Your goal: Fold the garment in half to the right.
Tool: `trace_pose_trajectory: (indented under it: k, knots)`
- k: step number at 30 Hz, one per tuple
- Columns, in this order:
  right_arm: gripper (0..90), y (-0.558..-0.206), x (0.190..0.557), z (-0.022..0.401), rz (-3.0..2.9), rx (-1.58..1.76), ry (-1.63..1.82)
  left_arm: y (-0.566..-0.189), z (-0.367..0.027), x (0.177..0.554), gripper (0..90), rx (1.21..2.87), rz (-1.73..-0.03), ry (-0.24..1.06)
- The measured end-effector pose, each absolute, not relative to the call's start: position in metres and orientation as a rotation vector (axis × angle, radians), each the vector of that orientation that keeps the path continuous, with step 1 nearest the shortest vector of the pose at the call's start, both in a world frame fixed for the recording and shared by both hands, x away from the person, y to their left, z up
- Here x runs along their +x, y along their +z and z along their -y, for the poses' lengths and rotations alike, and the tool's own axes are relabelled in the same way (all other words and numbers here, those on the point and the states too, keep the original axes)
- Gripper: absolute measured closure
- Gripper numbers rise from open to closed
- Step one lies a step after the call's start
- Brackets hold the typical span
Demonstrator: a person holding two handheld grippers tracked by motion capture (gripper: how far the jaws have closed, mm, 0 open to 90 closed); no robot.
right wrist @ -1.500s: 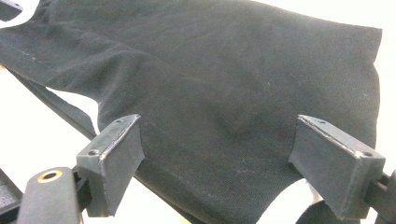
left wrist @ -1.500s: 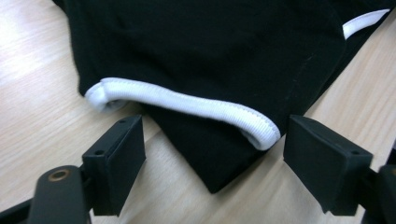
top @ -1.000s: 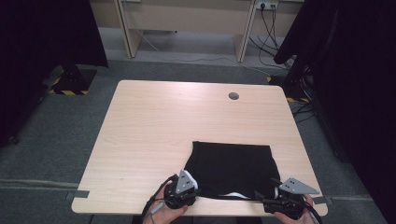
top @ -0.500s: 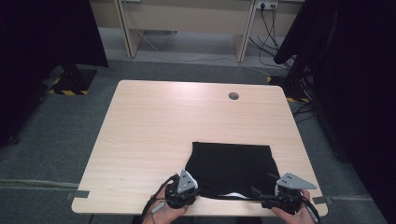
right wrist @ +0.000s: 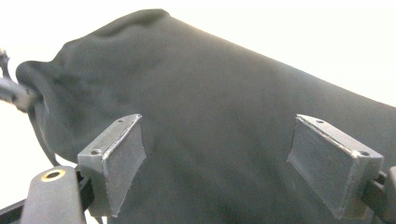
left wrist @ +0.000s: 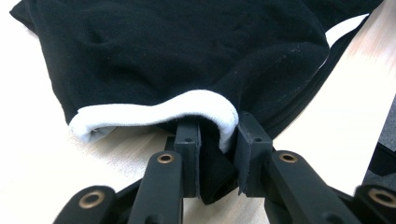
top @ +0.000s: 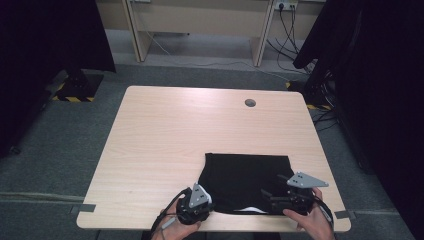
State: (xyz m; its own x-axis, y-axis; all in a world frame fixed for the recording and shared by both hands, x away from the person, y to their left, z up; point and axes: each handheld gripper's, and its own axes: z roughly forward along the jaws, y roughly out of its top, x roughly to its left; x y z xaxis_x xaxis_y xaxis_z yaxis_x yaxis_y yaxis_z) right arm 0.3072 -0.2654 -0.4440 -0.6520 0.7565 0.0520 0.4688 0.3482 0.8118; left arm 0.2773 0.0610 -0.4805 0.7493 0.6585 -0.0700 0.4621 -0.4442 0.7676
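Pinching the black garment point(left wrist: 187, 51), the left gripper point(left wrist: 217, 140); right gripper point(right wrist: 233, 163) jaws spread wide.

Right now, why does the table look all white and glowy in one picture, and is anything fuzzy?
In the right gripper view the table is overexposed to plain white behind the black cloth garment, which looks soft and slightly blurred. In the left gripper view the garment's white ribbed edge is sharp. In the high view the light wooden table shows its grain, and the room's sides are dark.
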Motion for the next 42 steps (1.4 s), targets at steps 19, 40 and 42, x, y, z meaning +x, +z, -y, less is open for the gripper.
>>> trace_pose_trajectory:
  k: [19, 40, 42]
  knots:
    - [19.6, -0.432, 0.360, 0.201, -2.402, 0.969, 1.224, -0.481, -0.062, 0.278, 73.7, 2.119, -0.830, 0.294]
    - [23.6, -0.433, 0.413, 0.139, -2.476, 0.922, 1.183, -0.481, -0.062, 0.278, 73.5, 2.124, -0.816, 0.307]
    - [24.8, -0.435, 0.417, 0.134, -2.483, 0.923, 1.176, -0.481, -0.062, 0.277, 73.5, 2.125, -0.815, 0.307]
